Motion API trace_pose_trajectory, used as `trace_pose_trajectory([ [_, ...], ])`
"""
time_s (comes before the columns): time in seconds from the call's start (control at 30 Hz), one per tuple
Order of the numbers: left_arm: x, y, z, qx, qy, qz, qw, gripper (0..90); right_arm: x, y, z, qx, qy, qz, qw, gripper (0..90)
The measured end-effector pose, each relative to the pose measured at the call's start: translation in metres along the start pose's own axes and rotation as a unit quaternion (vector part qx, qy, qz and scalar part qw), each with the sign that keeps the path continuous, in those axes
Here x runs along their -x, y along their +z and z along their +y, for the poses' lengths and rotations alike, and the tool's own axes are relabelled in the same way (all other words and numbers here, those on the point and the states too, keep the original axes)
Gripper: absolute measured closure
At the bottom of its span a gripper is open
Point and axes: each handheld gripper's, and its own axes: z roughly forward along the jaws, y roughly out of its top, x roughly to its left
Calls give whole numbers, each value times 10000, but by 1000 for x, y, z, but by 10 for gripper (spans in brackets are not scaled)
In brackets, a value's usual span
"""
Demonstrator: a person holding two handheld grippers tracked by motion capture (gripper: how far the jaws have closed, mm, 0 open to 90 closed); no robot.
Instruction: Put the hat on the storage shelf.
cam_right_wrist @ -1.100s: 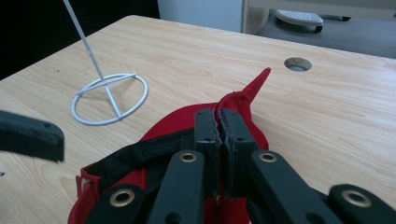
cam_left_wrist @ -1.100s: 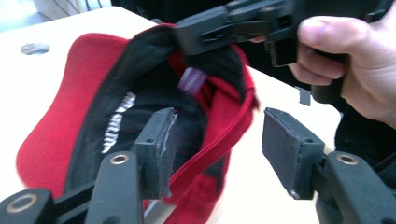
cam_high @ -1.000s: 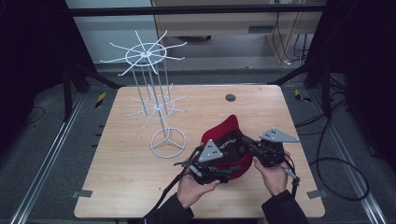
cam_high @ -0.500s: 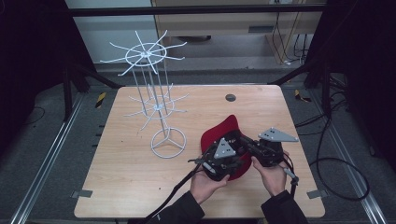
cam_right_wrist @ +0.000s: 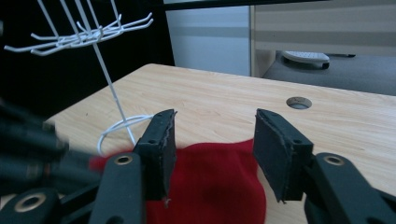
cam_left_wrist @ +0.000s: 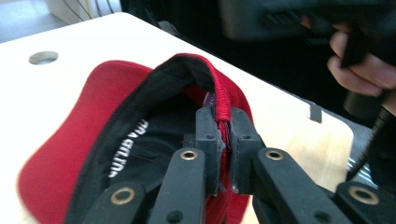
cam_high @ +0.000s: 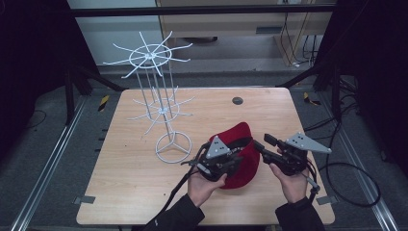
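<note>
Left gripper (cam_left_wrist: 223,144) pinches the red cap's (cam_left_wrist: 70,135) rim; right gripper's (cam_right_wrist: 212,149) jaws have just been opening, empty.

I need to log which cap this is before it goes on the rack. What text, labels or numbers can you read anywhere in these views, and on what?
Red cap, black inner band: white printed lettering, sideways and blurred in the left gripper view; it cannot be read for certain.
Left gripper, body: small white marking in the high view, too small to read.
No other text, number or sign is readable.
</note>
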Motion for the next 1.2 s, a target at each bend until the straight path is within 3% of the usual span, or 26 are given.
trace_pose_trajectory([
  [0.2,-13,-14,10,301,-135,222,9992,842,-2,-4,-20,-235,-201,61,9995,430],
  [0.4,-18,-23,20,502,-113,424,9978,842,-11,-1,-39,-438,-270,242,9984,386],
  [0.6,-19,-25,29,592,-95,533,9968,842,-19,10,-57,-659,-68,600,9960,361],
  [0.7,-20,-25,32,627,-128,504,9967,842,-21,16,-62,-751,-86,639,9951,366],
  [0.8,-19,-23,35,653,-138,445,9968,842,-21,23,-65,-801,-71,644,9947,439],
  [0.97,-14,-20,40,696,-110,336,9969,842,-18,25,-63,-773,-80,647,9949,787],
  [1.2,-15,-31,46,905,-130,352,9952,840,-9,0,-49,-506,-142,454,9976,815],
])
